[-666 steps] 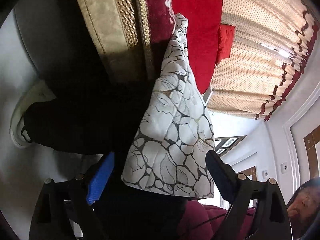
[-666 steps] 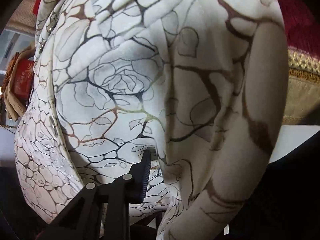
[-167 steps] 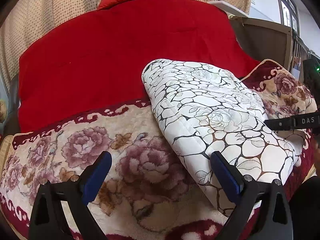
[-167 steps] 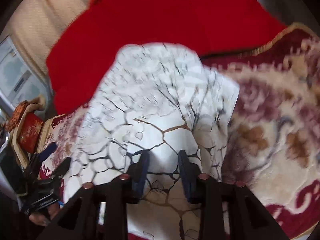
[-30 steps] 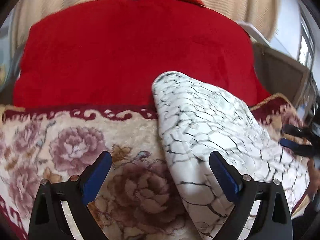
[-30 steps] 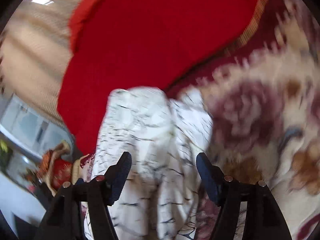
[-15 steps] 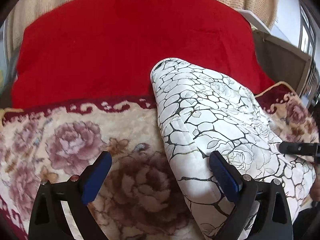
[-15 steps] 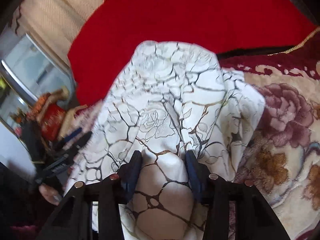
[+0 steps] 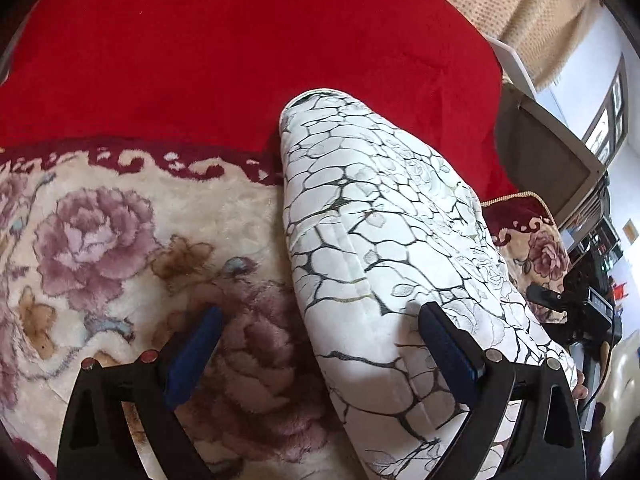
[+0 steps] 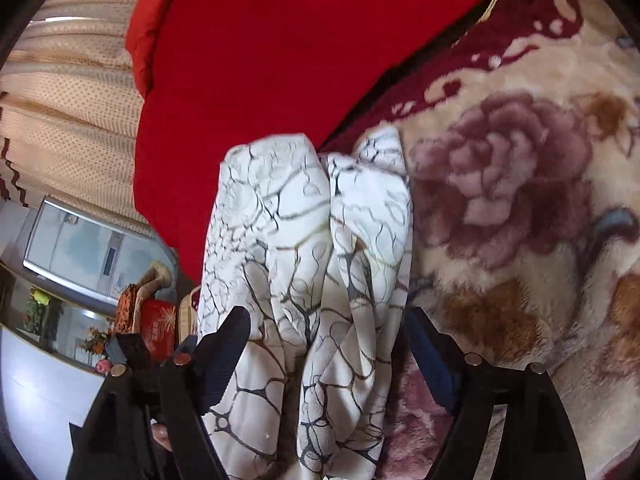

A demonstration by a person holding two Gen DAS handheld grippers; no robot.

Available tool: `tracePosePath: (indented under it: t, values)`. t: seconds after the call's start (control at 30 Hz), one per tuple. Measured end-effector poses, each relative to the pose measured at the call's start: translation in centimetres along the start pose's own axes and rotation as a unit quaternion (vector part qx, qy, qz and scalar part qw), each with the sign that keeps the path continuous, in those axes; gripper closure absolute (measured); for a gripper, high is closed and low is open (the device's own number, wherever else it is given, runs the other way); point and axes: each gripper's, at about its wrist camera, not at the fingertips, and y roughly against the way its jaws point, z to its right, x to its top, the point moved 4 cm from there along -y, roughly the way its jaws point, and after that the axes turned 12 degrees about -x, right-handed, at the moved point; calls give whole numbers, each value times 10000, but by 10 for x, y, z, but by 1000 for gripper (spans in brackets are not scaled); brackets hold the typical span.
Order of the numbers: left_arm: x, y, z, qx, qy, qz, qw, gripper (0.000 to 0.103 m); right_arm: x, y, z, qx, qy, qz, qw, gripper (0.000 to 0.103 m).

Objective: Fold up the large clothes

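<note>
Left wrist view: white garment (image 9: 384,240) with dark crackle-and-rose print, folded into a thick elongated bundle, lying on floral plush blanket (image 9: 120,248), far end reaching the red cover (image 9: 240,48) beyond. Left gripper (image 9: 320,344) spread wide, blue pads showing; left finger over bare blanket, right finger (image 9: 448,344) against the near part of the bundle, folded edge of the garment between the two. Nothing clamped. Second tool visible at far right past the bundle, dark and partly hidden. Beige dotted curtain (image 9: 552,12) at upper right. Right wrist view: same garment (image 10: 312,260) seen end-on, two rounded folds side by side with a deep crease between, running from near edge toward the red cover (image 10: 300,40). Right gripper (image 10: 328,340) held apart, one finger either side of the bundle's near end; left finger (image 10: 224,344) overlapping the cloth, right finger beside it above the blanket (image 10: 520,200). Contact on the right side not clear. Slight motion blur on the cloth. Cabinet and red box (image 10: 160,320) at lower left, curtain (image 10: 68,100) above them.
</note>
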Motion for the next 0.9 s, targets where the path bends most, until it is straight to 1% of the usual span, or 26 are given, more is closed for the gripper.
tracePosePath:
  t: [0.13, 0.23, 0.37, 0.5, 0.53, 0.57, 0.6, 0.8, 0.9]
  values:
    - [1, 0, 5, -39, -143, -54, 9999, 5, -7, -26, -13, -69, 260, -242, 9993, 20]
    - [1, -5, 14, -40, -379, -129, 9992, 5, -9, -45, -20, -144, 464, -370, 9981, 15]
    - [0, -10, 24, -132, -534, -216, 9983, 5, -5, -55, -20, 160, 398, -348, 9985, 8]
    - [-1, -15, 28, -196, -563, -290, 9978, 5, -2, -57, -22, 497, 457, -258, 9974, 6]
    - [-1, -17, 28, -206, -561, -302, 9978, 5, -2, -58, -25, 646, 491, -251, 9964, 6]
    - [-1, -17, 28, -227, -548, -317, 9977, 5, -1, -60, -29, 794, 518, -281, 9951, 6]
    - [-2, -18, 28, -252, -529, -330, 9977, 5, -1, -61, -31, 841, 535, -305, 9946, 6]
    - [-1, -24, 26, -410, -401, -424, 9975, 5, 4, -75, -44, 877, 610, -367, 9936, 6]
    - [-2, -26, 27, -439, -375, -456, 9973, 4, 4, -83, -49, 777, 689, -382, 9939, 6]
